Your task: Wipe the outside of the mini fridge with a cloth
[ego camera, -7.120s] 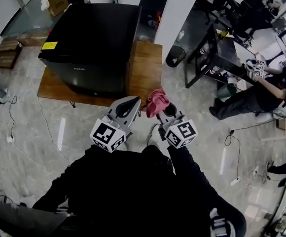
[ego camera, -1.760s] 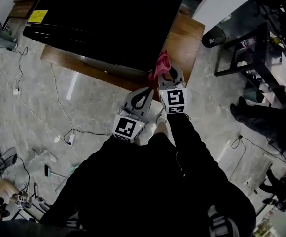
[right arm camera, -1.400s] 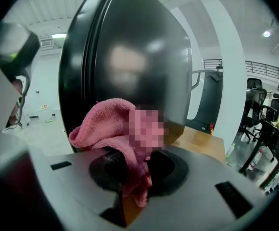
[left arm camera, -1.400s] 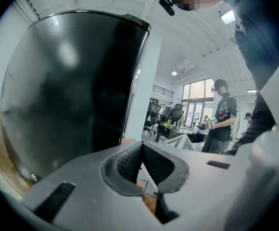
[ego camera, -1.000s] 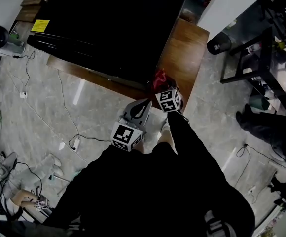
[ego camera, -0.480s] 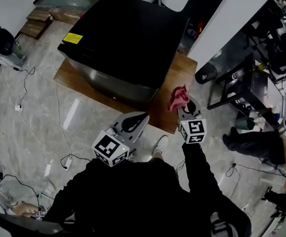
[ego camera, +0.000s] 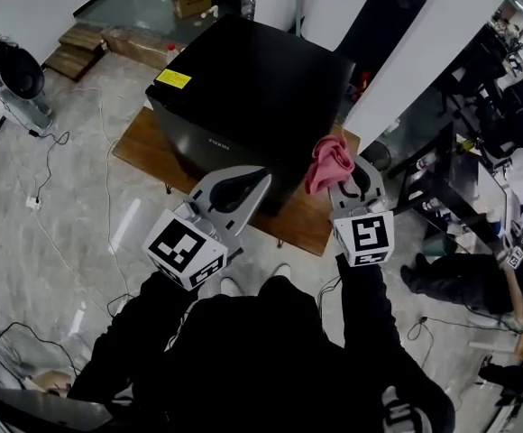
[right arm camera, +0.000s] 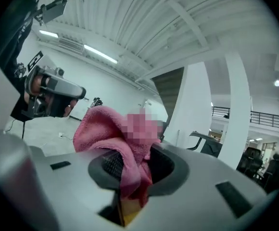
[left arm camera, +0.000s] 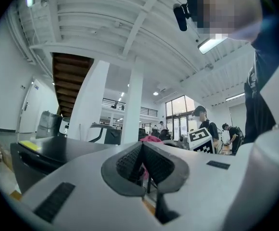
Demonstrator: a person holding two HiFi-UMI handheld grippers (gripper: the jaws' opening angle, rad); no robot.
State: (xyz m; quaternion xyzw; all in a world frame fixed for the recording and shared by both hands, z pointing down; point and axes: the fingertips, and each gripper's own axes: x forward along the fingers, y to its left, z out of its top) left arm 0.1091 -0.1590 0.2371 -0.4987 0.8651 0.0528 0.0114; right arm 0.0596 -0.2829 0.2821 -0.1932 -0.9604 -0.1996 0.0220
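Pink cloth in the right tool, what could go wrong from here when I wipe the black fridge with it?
1. The pink cloth is pinched by one fold in the right tool, with most of it bunched above; dragging across the mini fridge could pull it loose.
2. Bunched like that, it may not cover the tool's hard tips, which could scrape the fridge's glossy black panels.

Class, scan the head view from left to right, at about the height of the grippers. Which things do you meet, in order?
White floor socket → left gripper → pink cloth → person in dark clothes.
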